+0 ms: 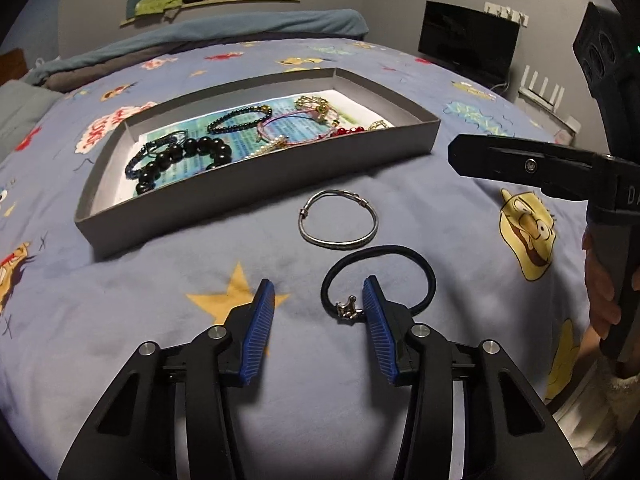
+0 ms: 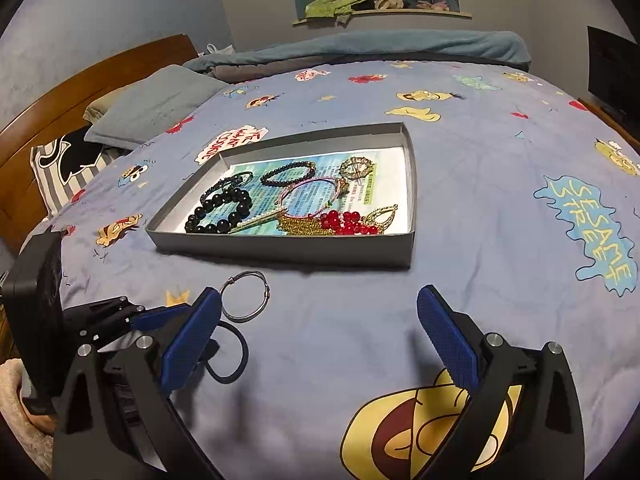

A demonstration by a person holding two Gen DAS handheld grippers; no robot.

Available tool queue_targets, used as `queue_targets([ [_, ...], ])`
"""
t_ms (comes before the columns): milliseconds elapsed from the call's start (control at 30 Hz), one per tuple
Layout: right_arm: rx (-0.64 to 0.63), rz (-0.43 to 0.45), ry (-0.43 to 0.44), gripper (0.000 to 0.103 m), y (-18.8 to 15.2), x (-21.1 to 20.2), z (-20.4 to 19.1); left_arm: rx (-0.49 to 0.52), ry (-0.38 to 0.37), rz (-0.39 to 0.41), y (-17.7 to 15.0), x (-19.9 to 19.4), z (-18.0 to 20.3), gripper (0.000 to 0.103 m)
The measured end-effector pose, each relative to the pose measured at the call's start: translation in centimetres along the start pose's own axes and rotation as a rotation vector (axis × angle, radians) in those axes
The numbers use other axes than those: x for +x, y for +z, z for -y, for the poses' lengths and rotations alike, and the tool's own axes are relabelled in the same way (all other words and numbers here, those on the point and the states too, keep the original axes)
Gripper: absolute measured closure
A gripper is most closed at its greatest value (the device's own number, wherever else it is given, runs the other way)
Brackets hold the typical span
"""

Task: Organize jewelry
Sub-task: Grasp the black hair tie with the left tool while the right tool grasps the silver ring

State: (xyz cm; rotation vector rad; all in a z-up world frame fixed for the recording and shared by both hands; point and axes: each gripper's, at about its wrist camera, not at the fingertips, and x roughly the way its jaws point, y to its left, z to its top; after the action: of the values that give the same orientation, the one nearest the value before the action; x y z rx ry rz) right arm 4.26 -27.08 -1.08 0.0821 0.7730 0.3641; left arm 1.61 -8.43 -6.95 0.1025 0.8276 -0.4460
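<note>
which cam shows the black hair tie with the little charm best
The left wrist view. There the black hair tie lies just ahead of the open left gripper, nearly its whole loop and silver charm visible. In the right wrist view a gripper finger covers most of it, charm hidden.

Bare bedspread [image 2: 340,340] lies open near the grey tray [image 2: 280,250]; silver bangle [image 1: 339,220] and black hair tie [image 1: 380,276] occupy its near-left approach.

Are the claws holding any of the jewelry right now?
No. The left claw and right claw are both open and empty; the silver bangle and black hair tie lie on the bed.
</note>
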Motion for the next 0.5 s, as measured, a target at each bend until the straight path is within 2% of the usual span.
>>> queue_targets([
  [100,-0.002,0.003,-0.004,0.006,0.0,0.0,0.0,0.014,-0.013,-0.001,0.1,0.4,0.3,0.071],
  [167,0.001,-0.001,-0.005,0.006,0.0,0.2,0.0,0.074,0.010,-0.001,0.1,0.8,1.2,0.083],
  [200,0.003,-0.003,-0.005,0.006,0.0,0.3,0.0,0.099,0.025,-0.004,0.2,0.9,1.5,0.086],
  [267,0.004,-0.006,-0.002,0.007,0.0,0.3,0.0,0.114,0.040,-0.008,0.2,0.6,1.6,0.097],
  [400,-0.007,-0.003,0.007,0.008,0.0,0.4,-0.3,0.089,0.074,0.018,0.6,-0.9,-0.1,0.099],
  [500,-0.032,-0.011,0.013,0.014,-0.3,1.1,-1.0,0.032,0.089,0.029,0.7,-1.7,-2.1,0.099],
])
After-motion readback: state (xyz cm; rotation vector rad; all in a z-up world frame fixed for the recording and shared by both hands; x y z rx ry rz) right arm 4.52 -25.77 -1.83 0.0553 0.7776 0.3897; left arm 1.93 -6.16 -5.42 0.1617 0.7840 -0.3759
